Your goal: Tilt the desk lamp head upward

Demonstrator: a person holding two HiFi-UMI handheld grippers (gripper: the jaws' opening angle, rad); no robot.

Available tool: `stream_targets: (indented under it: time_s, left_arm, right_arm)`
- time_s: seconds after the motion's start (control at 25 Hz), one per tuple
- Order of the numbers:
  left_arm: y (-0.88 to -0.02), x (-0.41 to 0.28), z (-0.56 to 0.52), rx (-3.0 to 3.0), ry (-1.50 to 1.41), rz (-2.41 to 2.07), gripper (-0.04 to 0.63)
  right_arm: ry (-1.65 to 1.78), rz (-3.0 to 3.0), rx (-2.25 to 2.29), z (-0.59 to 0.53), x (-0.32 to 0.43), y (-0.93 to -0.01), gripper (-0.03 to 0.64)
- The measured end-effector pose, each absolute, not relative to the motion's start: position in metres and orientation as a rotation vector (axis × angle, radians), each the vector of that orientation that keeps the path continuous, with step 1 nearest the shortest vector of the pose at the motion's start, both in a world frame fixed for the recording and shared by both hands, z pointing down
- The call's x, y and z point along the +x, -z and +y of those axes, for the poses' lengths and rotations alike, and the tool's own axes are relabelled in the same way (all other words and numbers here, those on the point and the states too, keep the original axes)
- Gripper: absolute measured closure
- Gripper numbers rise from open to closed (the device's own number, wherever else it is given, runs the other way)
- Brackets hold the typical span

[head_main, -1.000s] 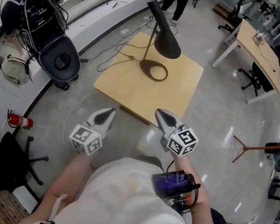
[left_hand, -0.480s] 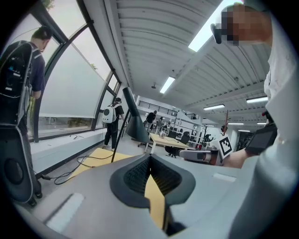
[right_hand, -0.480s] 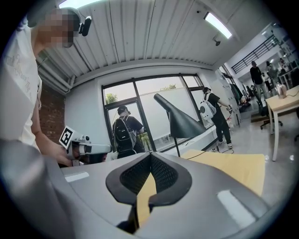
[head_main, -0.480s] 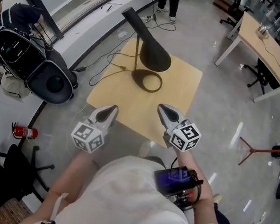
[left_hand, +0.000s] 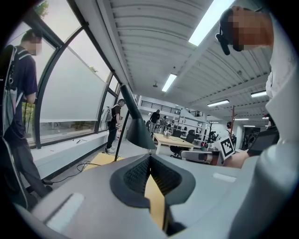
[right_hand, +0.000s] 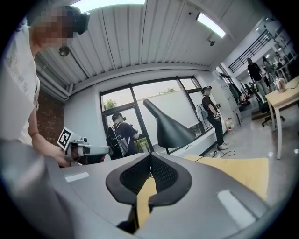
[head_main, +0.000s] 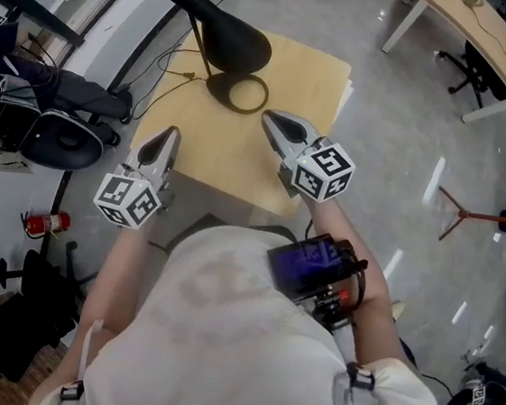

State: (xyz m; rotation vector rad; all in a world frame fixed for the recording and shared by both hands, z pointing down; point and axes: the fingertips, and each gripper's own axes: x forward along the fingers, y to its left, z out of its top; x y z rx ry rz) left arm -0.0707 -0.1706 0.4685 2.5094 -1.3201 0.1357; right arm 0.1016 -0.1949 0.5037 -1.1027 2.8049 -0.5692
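The black desk lamp stands on a low light-wood table (head_main: 295,75), its cone head (head_main: 231,40) tilted down over its ring base (head_main: 238,91). My left gripper (head_main: 165,137) is shut and empty above the table's near left edge, short of the lamp. My right gripper (head_main: 273,120) is also shut and empty, over the table just right of the base. In the left gripper view the lamp head (left_hand: 138,130) rises beyond the closed fingertips (left_hand: 149,158). In the right gripper view the lamp head (right_hand: 170,128) hangs ahead of that gripper (right_hand: 150,156), with the stem partly hidden.
Cables (head_main: 173,65) run across the floor left of the table. A black bag (head_main: 56,138) and a fire extinguisher (head_main: 47,221) sit at the left, and a black chair (head_main: 29,294) stands below them. Another desk (head_main: 477,32) and a red-legged stand (head_main: 483,217) are at the right. People (left_hand: 112,123) stand by the windows.
Both grippers have moved forward toward the table and now reach over its near edge. The lamp sits closer to them. Both pairs of jaws stay shut.
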Motion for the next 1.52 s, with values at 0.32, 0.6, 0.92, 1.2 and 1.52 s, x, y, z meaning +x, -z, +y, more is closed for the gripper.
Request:
stream_targets:
  time_s: [0.32, 0.6, 0.92, 1.2, 1.52]
  left_arm:
    - [-0.424, -0.067, -0.210, 2.592, -0.118, -1.355, 0.595]
    - [-0.394, -0.096, -0.231, 2.632, -0.019, -1.335, 0.580]
    - [-0.354, -0.067, -0.319, 2.717, -0.039, -1.216, 0.511]
    - [-0.344, -0.070, -0.357, 2.702, -0.033, -1.142, 0.400]
    - [-0.310, -0.071, -0.388, 2.687, 0.075, -0.972, 0.256]
  right_arm:
    - [0.538, 2.789, -1.132, -0.209, 0.123, -0.495, 0.604]
    - [0.520, 2.758, -1.215, -0.187, 0.109, -0.493, 0.604]
    - [0.511, 2.662, -1.310, -0.240, 0.138, -0.486, 0.606]
    - [0.501, 2.650, -1.343, -0.255, 0.143, -0.486, 0.606]
    - [0.515, 2.623, -1.395, -0.262, 0.144, -0.495, 0.606]
